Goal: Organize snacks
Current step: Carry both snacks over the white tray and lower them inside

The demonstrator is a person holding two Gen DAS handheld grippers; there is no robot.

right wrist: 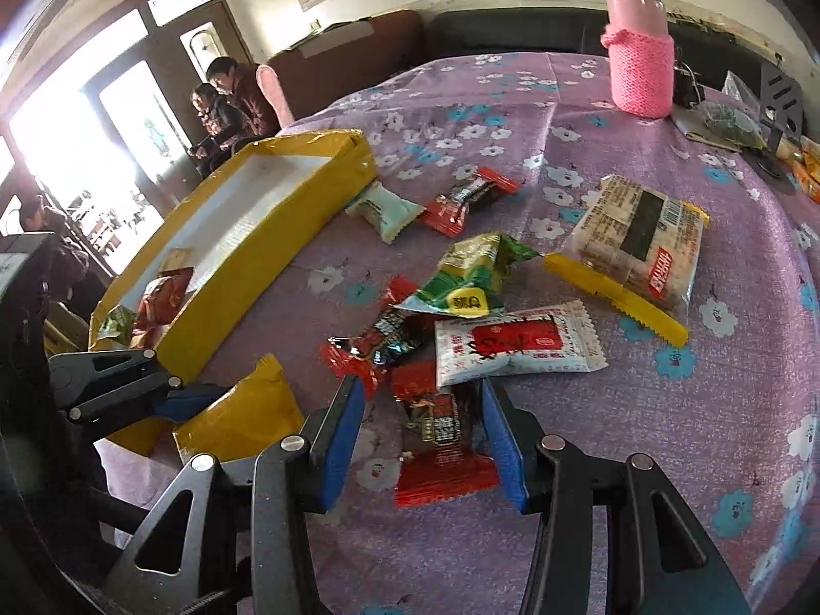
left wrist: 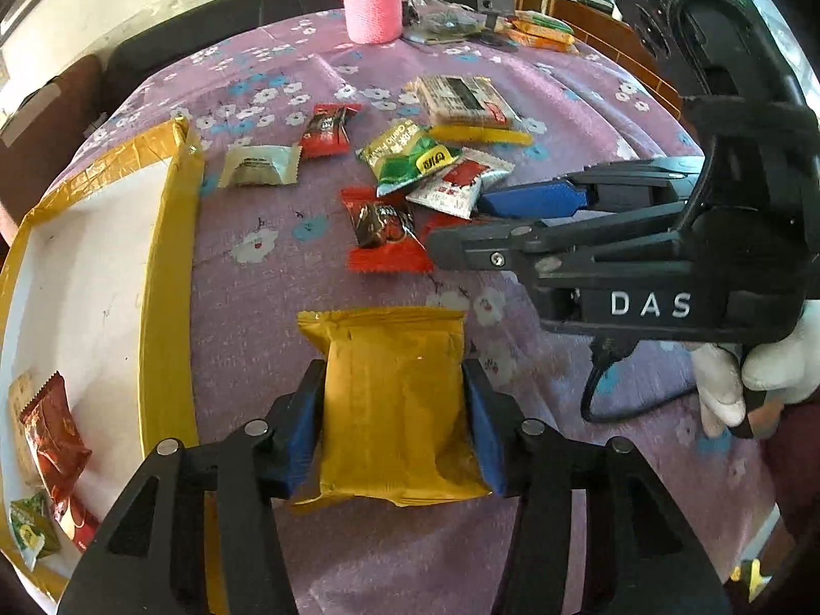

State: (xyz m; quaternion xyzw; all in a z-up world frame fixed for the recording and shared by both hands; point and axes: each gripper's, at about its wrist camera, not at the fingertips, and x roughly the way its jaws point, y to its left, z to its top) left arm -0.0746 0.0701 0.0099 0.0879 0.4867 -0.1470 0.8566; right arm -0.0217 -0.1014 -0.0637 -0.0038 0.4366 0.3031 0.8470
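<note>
The left gripper is gripping a yellow pack w/ both blue pads pressing its sides; pack is sitting over the purple cloth, just right of the tray. In the right wrist view the same pack is showing at lower left, w/ the left gripper reaching in from the left edge.

The right gripper is standing w/ fingers parted around a red pack lying on the cloth; pads are sitting either side of it, w/ gaps showing, so not clamping. From the left wrist view the right gripper is coming in from the right, tips low over the snack pile, a white-gloved hand holding its handle.

The tray, yellow-rimmed w/ white floor, is lying at the cloth's left side. Inside, at the near end, a few snacks are already sitting: a red-brown pack and a green one.

Loose on the cloth, mid-table: a green bag overlapping a white-red sachet, a dark red-ended candy touching both, a cream pack just beside the tray wall, another red candy near it, and a big cracker pack w/ a yellow strip along its near edge.

Far back a pink bottle is standing upright.
</note>
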